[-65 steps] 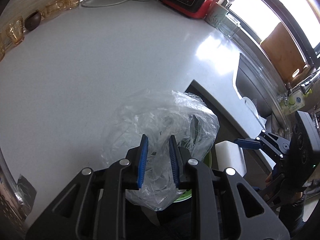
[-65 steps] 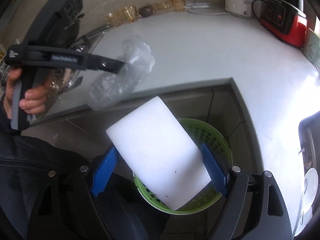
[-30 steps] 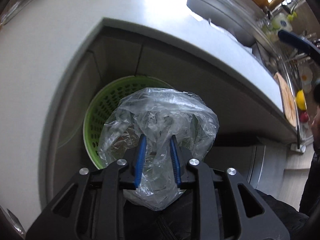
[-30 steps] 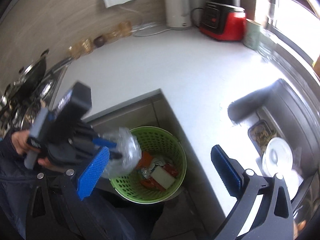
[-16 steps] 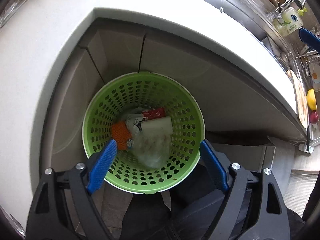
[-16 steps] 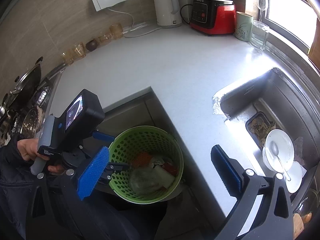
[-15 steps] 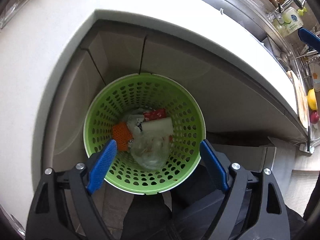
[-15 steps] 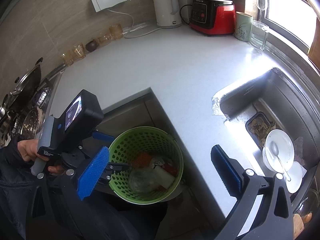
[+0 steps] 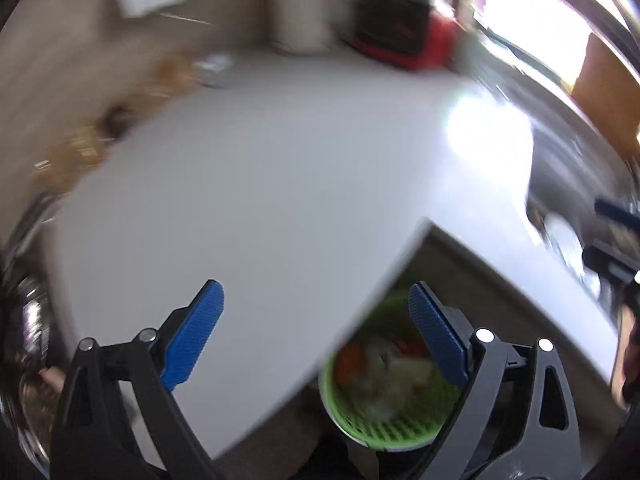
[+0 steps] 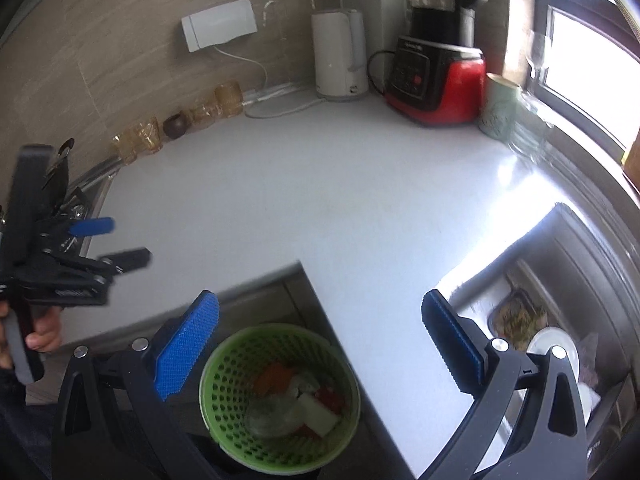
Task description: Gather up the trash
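Observation:
A green perforated trash basket [image 10: 224,412] stands on the floor in the inner corner of the white countertop [image 10: 320,200]. It holds a clear plastic bag [image 10: 268,416], a white block [image 10: 316,410] and red and orange scraps. My right gripper [image 10: 320,344] is open and empty above the basket. My left gripper [image 9: 316,336] is open and empty; its view is blurred and shows the basket [image 9: 384,428] at lower right. The left gripper also shows in the right wrist view [image 10: 110,240], raised at the far left above the counter.
Against the back wall stand a white kettle [image 10: 340,56], a red and black blender [image 10: 436,84], amber glasses [image 10: 180,120] and a green canister [image 10: 500,108]. A sink [image 10: 560,300] with dishes lies at the right. A stove with pans lies at the left edge.
The left gripper has let go of the plastic bag, which now lies in the basket. It has swung up from over the basket to over the counter. The right gripper stays open.

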The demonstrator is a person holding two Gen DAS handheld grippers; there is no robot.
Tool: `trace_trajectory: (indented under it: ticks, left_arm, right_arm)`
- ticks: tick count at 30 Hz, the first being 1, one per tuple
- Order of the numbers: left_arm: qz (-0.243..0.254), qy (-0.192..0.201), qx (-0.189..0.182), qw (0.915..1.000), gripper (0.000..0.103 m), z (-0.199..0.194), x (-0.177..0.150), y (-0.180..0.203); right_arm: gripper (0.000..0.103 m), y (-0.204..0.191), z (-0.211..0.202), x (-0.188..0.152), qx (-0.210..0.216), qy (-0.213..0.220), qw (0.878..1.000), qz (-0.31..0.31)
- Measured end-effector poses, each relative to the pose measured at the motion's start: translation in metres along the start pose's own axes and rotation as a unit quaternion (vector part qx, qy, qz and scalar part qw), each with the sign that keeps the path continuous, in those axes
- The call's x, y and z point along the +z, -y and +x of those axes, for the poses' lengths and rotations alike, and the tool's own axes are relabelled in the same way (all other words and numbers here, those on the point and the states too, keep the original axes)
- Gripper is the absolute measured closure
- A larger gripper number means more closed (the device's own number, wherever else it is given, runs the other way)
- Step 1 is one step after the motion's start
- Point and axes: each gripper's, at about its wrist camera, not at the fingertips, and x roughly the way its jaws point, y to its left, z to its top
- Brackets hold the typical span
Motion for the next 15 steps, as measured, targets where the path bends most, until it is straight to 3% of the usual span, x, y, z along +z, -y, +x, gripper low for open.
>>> trace_trajectory:
  ticks: [5,11,15]
  left_arm:
    - [-0.076,0.049,0.085,0.9922,0.009,-0.031,0.012,-0.052]
    - [-0.150,0.068,0.138,0.9766,0.008,-0.056,0.013,-0.093]
    - [-0.172,0.068,0.143,0.9722,0.008,-0.058,0.010,-0.103]
  right_arm:
    - [0.002,-0.026,0.021,0.044,0.013,0.020,0.999,-0.028]
    - [0.002,-0.065,0.039,0.080,0.040,0.032,0.997,-0.062]
    - [0.002,-0.083,0.046,0.090,0.059,0.031,0.995,-0.074]
